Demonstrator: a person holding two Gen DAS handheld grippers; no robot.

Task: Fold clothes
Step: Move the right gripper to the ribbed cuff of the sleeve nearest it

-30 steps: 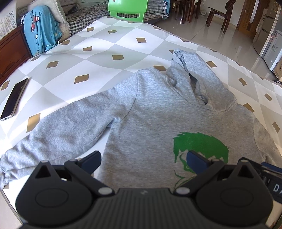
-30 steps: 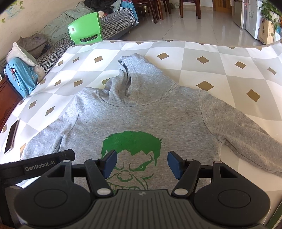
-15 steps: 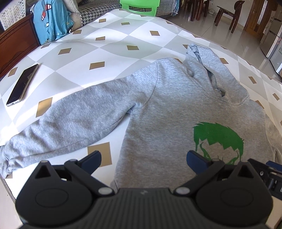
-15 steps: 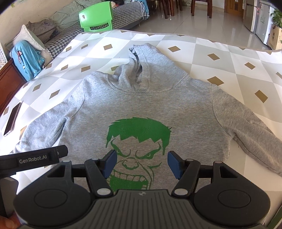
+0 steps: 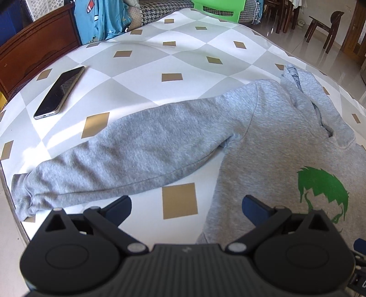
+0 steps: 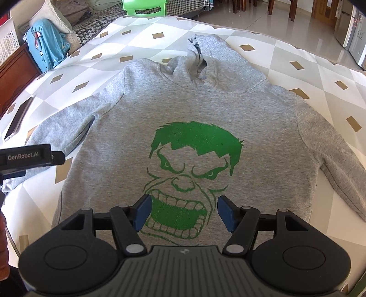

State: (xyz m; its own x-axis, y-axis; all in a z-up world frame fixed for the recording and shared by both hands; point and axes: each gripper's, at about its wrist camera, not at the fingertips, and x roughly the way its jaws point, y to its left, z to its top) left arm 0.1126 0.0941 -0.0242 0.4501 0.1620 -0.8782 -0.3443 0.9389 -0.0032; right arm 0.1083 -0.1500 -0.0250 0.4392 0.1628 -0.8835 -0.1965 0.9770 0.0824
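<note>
A grey hoodie (image 6: 205, 109) with a green face print (image 6: 192, 173) lies flat, front up, on the diamond-patterned cover (image 5: 160, 57), hood pointing away. Its left sleeve (image 5: 128, 155) stretches out toward the near-left edge; its right sleeve (image 6: 331, 155) runs off to the right. My left gripper (image 5: 186, 206) hangs open above the gap between that sleeve and the hoodie's side, holding nothing. My right gripper (image 6: 184, 211) is open over the lower part of the print, nothing between its blue pads. The left gripper's body (image 6: 27, 157) shows at the right wrist view's left edge.
A phone (image 5: 60, 91) lies on the cover to the far left. A wooden headboard (image 5: 36, 61) and a blue garment (image 5: 100, 20) stand beyond it. A green plastic chair (image 6: 144, 8) sits past the far edge, and wooden chairs (image 5: 324, 27) on the tiled floor.
Both grippers came nearer and lower over the hoodie. The left one slid left, off the chest toward the sleeve and armpit gap. The right one moved down over the print's mouth. Jaws unchanged.
</note>
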